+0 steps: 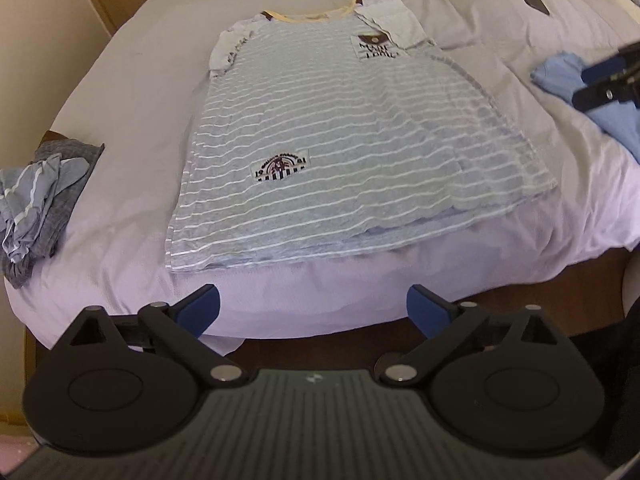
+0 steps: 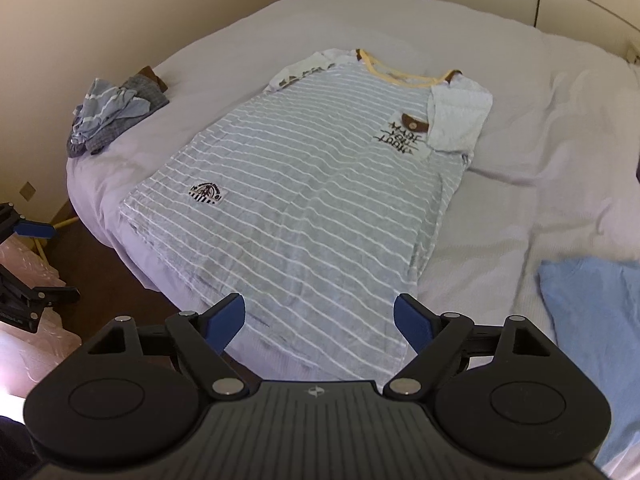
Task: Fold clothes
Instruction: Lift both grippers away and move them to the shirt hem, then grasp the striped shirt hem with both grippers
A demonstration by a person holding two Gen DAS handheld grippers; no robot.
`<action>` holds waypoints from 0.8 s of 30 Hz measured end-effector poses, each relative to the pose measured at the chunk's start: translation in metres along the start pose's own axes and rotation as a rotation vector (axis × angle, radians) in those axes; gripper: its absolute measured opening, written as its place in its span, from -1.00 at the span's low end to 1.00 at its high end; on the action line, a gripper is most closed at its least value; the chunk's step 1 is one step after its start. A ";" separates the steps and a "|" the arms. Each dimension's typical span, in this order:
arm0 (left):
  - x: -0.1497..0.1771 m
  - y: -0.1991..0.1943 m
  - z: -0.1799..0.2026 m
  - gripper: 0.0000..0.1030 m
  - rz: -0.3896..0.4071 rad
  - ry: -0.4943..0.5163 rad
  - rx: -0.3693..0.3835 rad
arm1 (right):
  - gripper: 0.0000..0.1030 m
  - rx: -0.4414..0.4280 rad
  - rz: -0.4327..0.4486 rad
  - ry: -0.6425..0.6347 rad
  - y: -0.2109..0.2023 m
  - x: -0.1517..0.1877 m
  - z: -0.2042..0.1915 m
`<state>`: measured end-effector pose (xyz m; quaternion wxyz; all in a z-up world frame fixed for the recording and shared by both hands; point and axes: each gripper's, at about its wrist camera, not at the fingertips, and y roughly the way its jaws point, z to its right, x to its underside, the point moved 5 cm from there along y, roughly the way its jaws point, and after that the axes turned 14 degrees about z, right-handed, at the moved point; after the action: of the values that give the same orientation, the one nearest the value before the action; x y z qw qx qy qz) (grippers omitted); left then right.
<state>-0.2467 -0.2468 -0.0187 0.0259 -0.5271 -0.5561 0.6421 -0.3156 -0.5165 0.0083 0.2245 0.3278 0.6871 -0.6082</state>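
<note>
The left gripper (image 1: 313, 307) has its jaws spread wide, blue pads (image 1: 204, 309) well apart with nothing between them. It is level, pointing forward. The right gripper (image 2: 319, 317) is likewise spread wide, its blue pads (image 2: 412, 322) gripping nothing, and tilts a little downward. In the left wrist view the right gripper (image 1: 600, 84) shows at the far right edge, reaching in from the side; in the right wrist view the left gripper (image 2: 28, 264) shows at the left edge, lower down
</note>
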 end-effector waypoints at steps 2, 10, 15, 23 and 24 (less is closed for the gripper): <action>-0.001 -0.001 0.002 0.94 0.004 -0.007 -0.006 | 0.66 0.000 0.008 0.009 -0.003 0.001 0.003; 0.008 0.008 0.005 0.97 -0.015 0.008 0.013 | 0.73 0.022 -0.005 0.011 -0.004 0.006 0.009; 0.019 0.025 -0.004 0.93 -0.028 0.108 0.027 | 0.74 0.047 -0.029 0.019 0.004 0.011 0.006; 0.049 0.084 -0.040 0.31 -0.007 0.548 0.111 | 0.74 0.133 -0.085 -0.036 0.045 0.012 -0.028; 0.054 0.093 -0.045 0.28 0.005 0.614 0.129 | 0.74 0.141 -0.093 -0.033 0.050 0.012 -0.034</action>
<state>-0.1874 -0.2176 -0.1146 0.2246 -0.6950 -0.4792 0.4867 -0.2846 -0.4789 -0.0290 0.1838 0.3005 0.6533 -0.6702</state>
